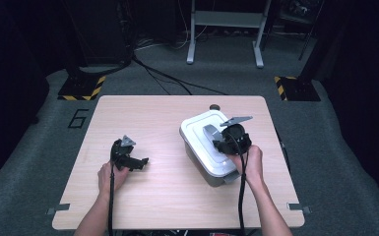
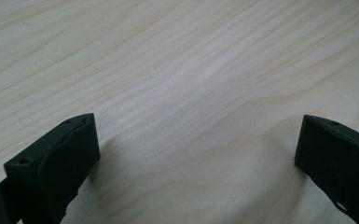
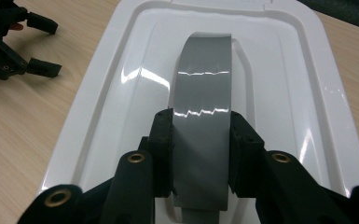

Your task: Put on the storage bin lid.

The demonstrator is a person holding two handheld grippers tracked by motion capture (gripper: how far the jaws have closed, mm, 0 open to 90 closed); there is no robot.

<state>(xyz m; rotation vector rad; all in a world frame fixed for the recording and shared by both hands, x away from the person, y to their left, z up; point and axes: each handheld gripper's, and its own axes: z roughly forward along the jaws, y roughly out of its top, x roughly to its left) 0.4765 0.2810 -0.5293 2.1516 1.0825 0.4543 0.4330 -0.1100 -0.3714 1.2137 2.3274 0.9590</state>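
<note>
Where the high view looks down, a white lidded container (image 1: 209,147) sits right of centre on the table (image 1: 142,206), the right gripper (image 1: 222,142) at its grey handle (image 1: 211,132); the left gripper (image 1: 140,162) rests well apart.

Left gripper view: jaws spread wide, empty, over bare wood.

Right gripper view: pads clamp the handle's (image 3: 203,126) flanks. Glossy, rigid plastic, likely light but slippery; that handle is the sound hold.
</note>
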